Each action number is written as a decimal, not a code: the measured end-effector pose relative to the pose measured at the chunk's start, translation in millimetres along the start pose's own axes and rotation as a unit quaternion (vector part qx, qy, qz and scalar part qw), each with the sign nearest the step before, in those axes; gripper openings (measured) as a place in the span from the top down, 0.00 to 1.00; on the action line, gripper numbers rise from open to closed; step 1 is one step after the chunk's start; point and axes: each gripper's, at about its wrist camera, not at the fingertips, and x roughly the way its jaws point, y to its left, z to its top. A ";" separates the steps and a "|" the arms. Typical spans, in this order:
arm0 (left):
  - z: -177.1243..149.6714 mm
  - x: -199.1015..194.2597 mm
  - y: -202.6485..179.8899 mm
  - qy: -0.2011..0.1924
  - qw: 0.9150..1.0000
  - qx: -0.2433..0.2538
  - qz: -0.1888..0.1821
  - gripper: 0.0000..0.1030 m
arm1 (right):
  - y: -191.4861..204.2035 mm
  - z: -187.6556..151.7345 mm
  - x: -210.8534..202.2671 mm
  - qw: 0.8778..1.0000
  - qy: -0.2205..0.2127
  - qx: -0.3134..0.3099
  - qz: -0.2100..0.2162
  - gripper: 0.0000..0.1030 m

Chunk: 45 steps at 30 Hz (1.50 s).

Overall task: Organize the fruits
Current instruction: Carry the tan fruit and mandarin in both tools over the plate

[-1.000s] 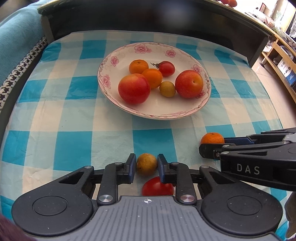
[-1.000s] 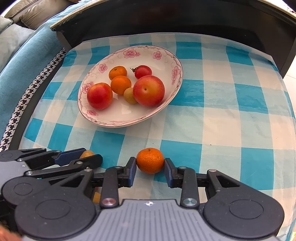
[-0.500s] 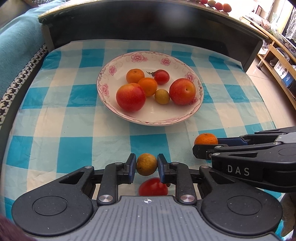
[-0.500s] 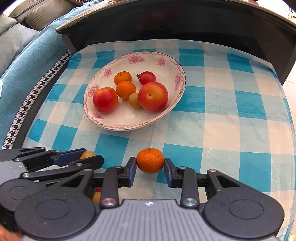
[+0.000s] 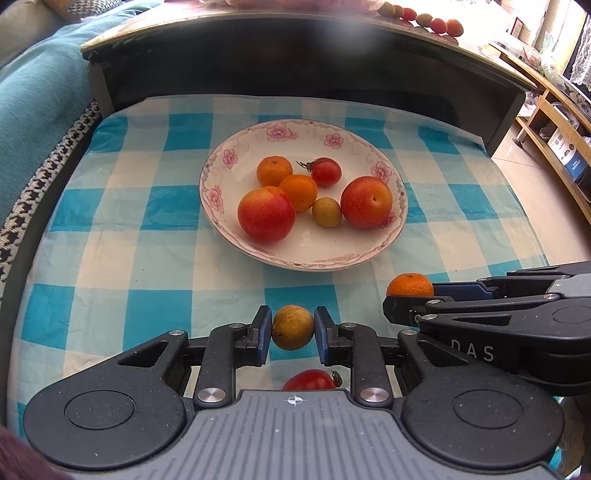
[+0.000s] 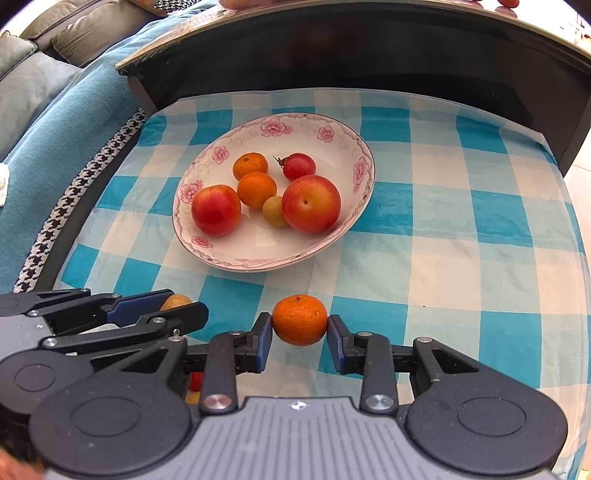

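My left gripper (image 5: 293, 328) is shut on a small yellow-brown fruit (image 5: 293, 327) and holds it above the checked cloth, short of the plate. My right gripper (image 6: 300, 320) is shut on a small mandarin (image 6: 300, 319), level with the left one; it shows in the left wrist view (image 5: 410, 285) too. The white floral plate (image 5: 236, 155) lies ahead and holds two red-yellow plums (image 5: 266, 214), two mandarins (image 5: 274, 170), a cherry tomato (image 5: 325, 171) and a small yellow fruit (image 5: 326, 212). A red tomato (image 5: 309, 380) lies on the cloth under my left gripper.
The blue-and-white checked cloth (image 5: 110, 243) covers a low table. A dark shelf (image 5: 295, 55) rises behind it, with several small fruits (image 5: 424, 20) on top. A teal sofa (image 5: 33, 85) stands at the left and a wooden shelf unit (image 5: 554, 122) at the right.
Both grippers have risen and drawn back with their fruits, so the plate looks smaller and farther off. The grips are unchanged.
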 end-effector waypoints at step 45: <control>40.0 7.6 11.4 -0.031 0.999 -0.023 0.006 0.71 | -0.8 38.1 5.3 0.999 -0.036 0.020 0.006 0.67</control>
